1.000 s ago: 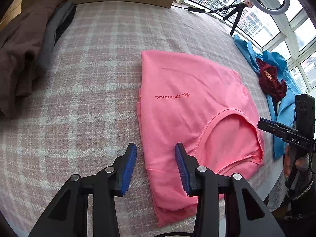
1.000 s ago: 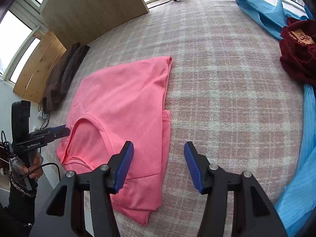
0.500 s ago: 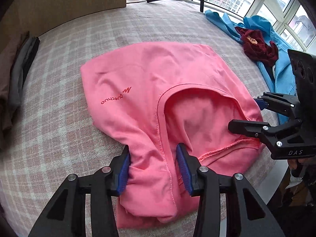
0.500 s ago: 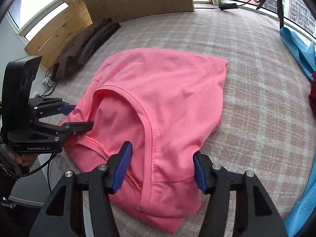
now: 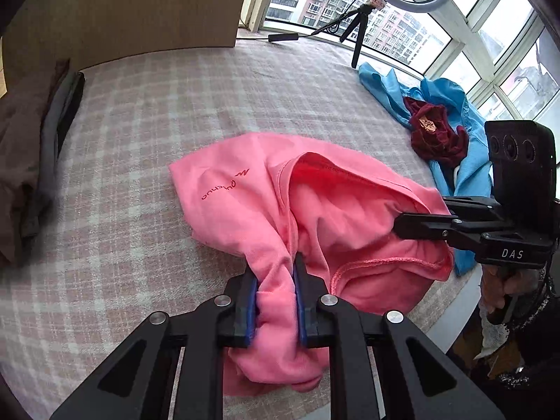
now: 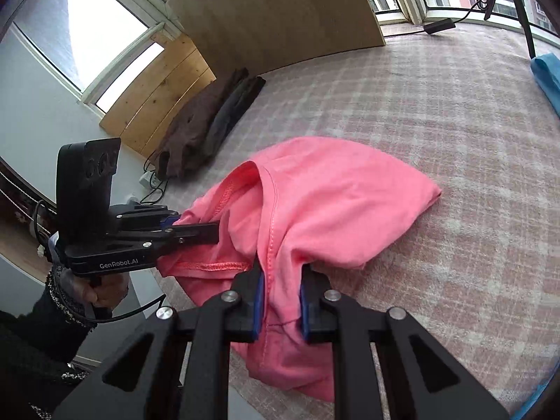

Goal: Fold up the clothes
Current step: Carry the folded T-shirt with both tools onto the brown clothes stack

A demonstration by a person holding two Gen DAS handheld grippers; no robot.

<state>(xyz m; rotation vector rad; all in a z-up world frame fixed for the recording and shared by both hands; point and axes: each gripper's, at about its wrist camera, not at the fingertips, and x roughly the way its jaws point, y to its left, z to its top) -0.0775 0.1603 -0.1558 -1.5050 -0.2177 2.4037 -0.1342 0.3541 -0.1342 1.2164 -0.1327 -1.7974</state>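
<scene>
Both hand-held grippers, left (image 5: 276, 301) and right (image 6: 280, 301), having just been closing, are clamping the pink cotton T-shirt (image 5: 336, 210) at frame centre on the plaid bed cover (image 5: 157, 112). Folding is only partly done; blue garment (image 5: 469, 161) and maroon garment (image 5: 437, 136) remain unfolded.

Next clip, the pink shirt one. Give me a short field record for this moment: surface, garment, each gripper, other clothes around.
surface: checked bedspread
garment: pink T-shirt, near end lifted and bunched, far end on the bedspread
left gripper: jaws have just been closing, now pinching shirt fabric beside the neckline
right gripper: jaws have just been closing, now pinching fabric on the other side of the neckline
other clothes: blue garment with maroon garment on it; brown and grey pile by the wooden board
fold status: not yet folded over
</scene>
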